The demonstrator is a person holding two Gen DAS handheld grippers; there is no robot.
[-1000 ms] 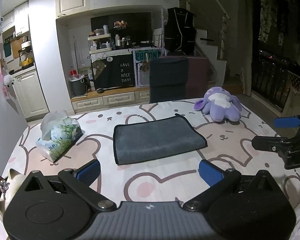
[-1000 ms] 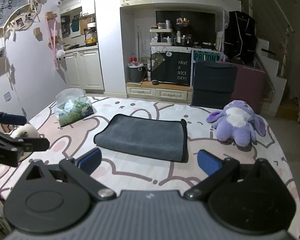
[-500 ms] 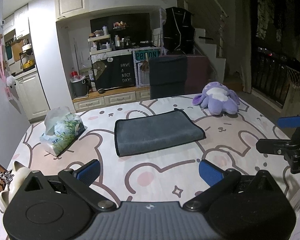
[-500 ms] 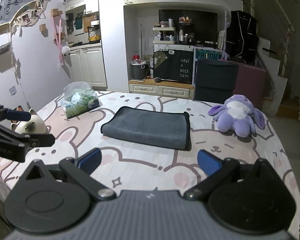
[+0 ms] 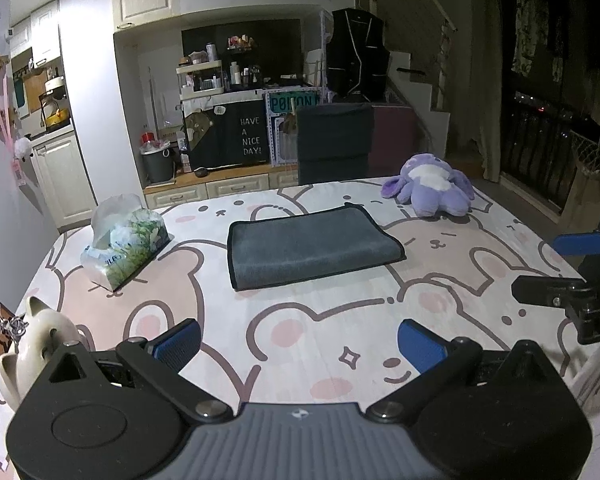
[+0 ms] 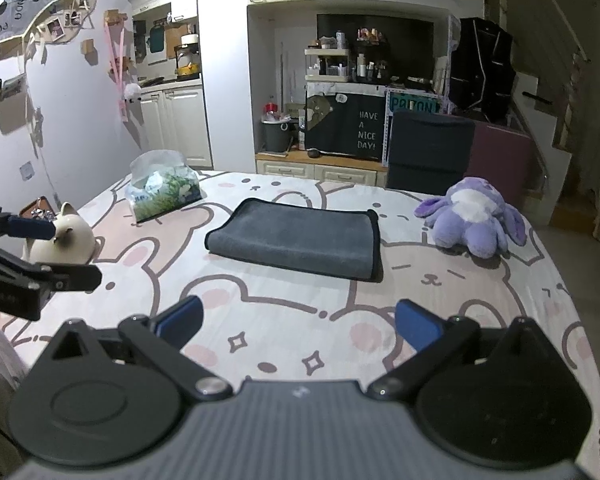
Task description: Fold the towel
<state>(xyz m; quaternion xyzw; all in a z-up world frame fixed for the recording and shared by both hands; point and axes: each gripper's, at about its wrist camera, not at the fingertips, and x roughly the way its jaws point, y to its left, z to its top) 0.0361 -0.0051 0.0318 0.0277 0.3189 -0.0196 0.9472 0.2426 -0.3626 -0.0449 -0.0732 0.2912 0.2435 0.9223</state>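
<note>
A dark grey towel (image 5: 310,246) with black edging lies folded flat in the middle of the table; it also shows in the right wrist view (image 6: 298,238). My left gripper (image 5: 300,342) is open and empty, held over the table's near edge, well short of the towel. My right gripper (image 6: 298,320) is open and empty too, at the same distance back. Each gripper shows at the side of the other's view: the right one (image 5: 556,268), the left one (image 6: 48,250).
The table (image 5: 340,320) has a pink bear-print cloth. A tissue pack (image 5: 124,240) lies at the left, a purple plush toy (image 5: 428,190) at the far right, a white cat figure (image 6: 62,238) at the near left. A dark chair (image 5: 334,144) stands behind the table.
Both grippers have drawn back from the towel and risen a little, so the towel looks smaller and farther. The towel has not moved. Both stay open.
</note>
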